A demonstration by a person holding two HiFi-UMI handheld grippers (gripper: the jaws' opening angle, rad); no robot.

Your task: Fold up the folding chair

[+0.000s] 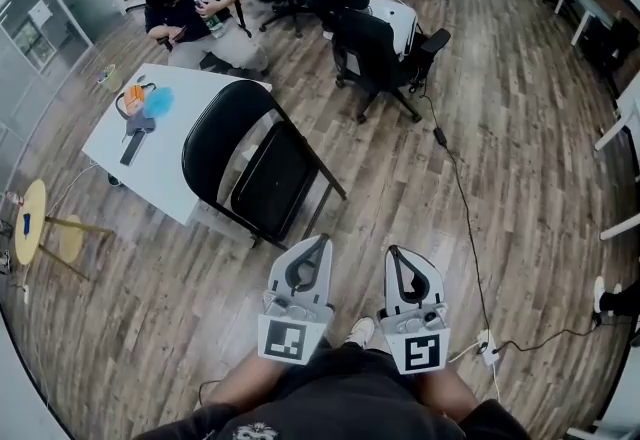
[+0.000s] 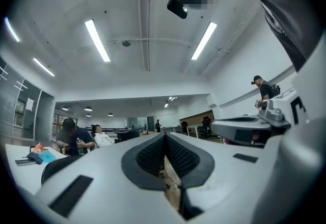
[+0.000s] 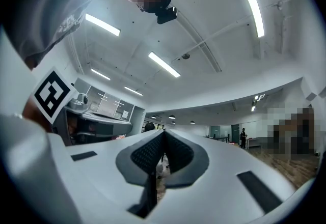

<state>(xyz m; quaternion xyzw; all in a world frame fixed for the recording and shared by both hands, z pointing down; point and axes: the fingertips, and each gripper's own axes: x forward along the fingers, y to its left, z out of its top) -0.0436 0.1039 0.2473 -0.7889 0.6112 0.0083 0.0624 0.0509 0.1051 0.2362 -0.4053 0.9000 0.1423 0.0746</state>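
Note:
A black folding chair (image 1: pixel 262 166) stands on its legs on the wood floor, its rounded backrest against the white table and its seat facing me. Both grippers are held close to my body, a short way in front of the chair and touching nothing. My left gripper (image 1: pixel 322 241) is shut with nothing between its jaws, and its own view shows the dark pads (image 2: pixel 153 156) pressed together. To its right, my right gripper (image 1: pixel 392 251) is also shut and empty, with its pads (image 3: pixel 179 154) meeting in its own view.
A white table (image 1: pixel 175 153) behind the chair holds orange and blue items (image 1: pixel 146 102). A person (image 1: pixel 192 13) sits beyond it. A black office chair (image 1: pixel 382 53) stands further back. A cable (image 1: pixel 463 208) runs to a power strip (image 1: pixel 489 348). A round yellow stool (image 1: pixel 30 224) is at far left.

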